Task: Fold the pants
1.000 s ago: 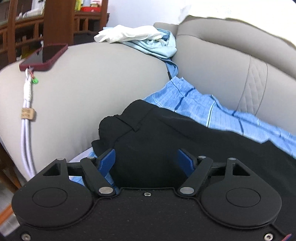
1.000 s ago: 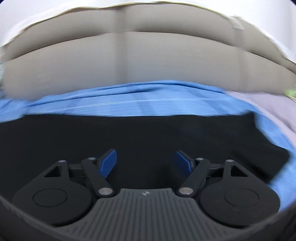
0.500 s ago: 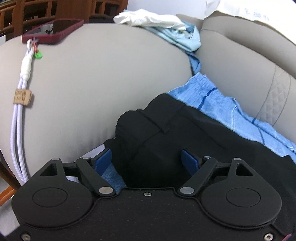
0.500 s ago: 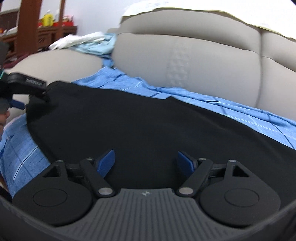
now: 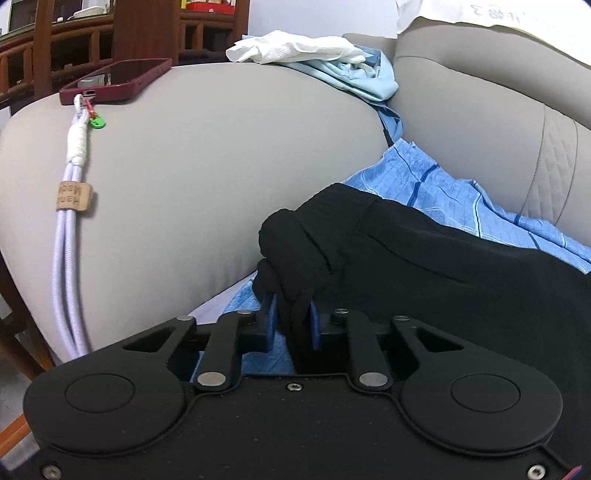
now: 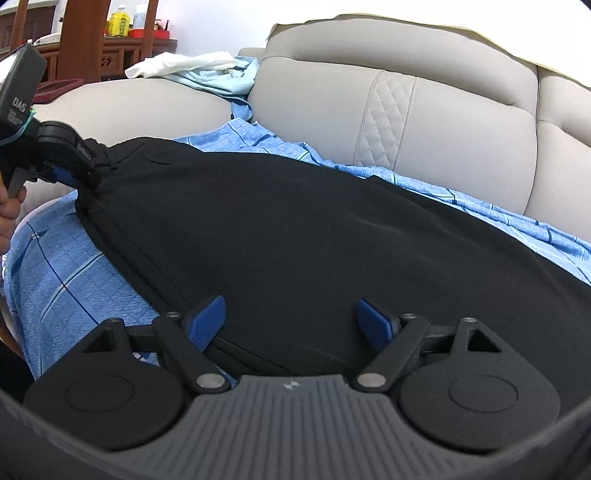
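Left gripper (image 5: pixel 291 321): fingers closed tight on a bunched corner of the black pants (image 5: pixel 443 266), at the waistband end, close beside the sofa (image 5: pixel 221 155) armrest. The cloth rises in a wad above the blue pads. From the right wrist view the same gripper (image 6: pixel 79 170) shows at the far left, nipping the pants at their upper-left corner, with a bare hand (image 6: pixel 9 210) around its handle.

Right gripper (image 6: pixel 291 321): fingers spread wide apart, holding nothing. It hangs low over the near edge of the pants (image 6: pixel 314 229); the left pad sits about over the hem line, the right pad over plain black cloth. Whether the pads touch the cloth I cannot tell.

Pants: spread broad and mostly flat along the sofa seat, running from the armrest end across toward the right, on top of a blue checked sheet (image 6: pixel 74 280) that covers the seat.

Sheet: shows along the front edge of the seat and again as a strip between the pants and the backrest (image 6: pixel 424 122).

Armrest: carries a phone in a dark red case (image 5: pixel 114 79) with a pale lilac cord strap (image 5: pixel 68 240) hanging down its side, a small tan tag on the cord.

Back corner of armrest: a white cloth (image 5: pixel 295 46) lies on a light blue garment (image 5: pixel 354 75).

Behind the sofa: dark wooden shelving (image 5: pixel 144 29).
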{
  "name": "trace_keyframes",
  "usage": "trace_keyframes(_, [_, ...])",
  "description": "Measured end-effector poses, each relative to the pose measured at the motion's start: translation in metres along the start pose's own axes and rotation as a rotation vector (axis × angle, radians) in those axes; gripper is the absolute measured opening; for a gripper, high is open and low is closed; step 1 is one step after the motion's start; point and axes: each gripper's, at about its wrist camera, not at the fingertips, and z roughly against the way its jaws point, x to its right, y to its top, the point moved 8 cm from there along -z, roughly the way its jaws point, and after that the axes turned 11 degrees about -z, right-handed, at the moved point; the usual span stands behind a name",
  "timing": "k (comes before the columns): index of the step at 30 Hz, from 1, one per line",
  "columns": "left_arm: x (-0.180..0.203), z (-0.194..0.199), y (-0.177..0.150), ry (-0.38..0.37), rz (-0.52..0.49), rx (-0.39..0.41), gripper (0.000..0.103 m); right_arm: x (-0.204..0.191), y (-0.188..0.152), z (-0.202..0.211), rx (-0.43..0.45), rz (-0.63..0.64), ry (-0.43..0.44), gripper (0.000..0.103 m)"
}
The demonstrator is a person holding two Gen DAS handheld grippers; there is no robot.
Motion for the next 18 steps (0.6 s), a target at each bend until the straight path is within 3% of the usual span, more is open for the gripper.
trace_keyframes(8, [-0.001,0.003,-0.004,0.032,-0.039,-0.037,0.021,-0.001,-0.003,0.007,-0.021,0.009,0.051,0.089])
trace_keyframes(12, [0.0,0.024,0.009,0.08,-0.043,0.03,0.042,0.016,0.008,0.013,-0.007,-0.03,0.061,0.089])
trace_keyframes(15, [0.01,0.043,0.023,0.087,-0.069,0.106,0.042,0.041,0.018,0.013,0.018,-0.043,0.012,0.089])
trace_keyframes(18, [0.036,0.048,0.035,0.007,-0.1,0.135,0.042,0.072,0.028,0.009,0.031,-0.075,-0.049,0.089])
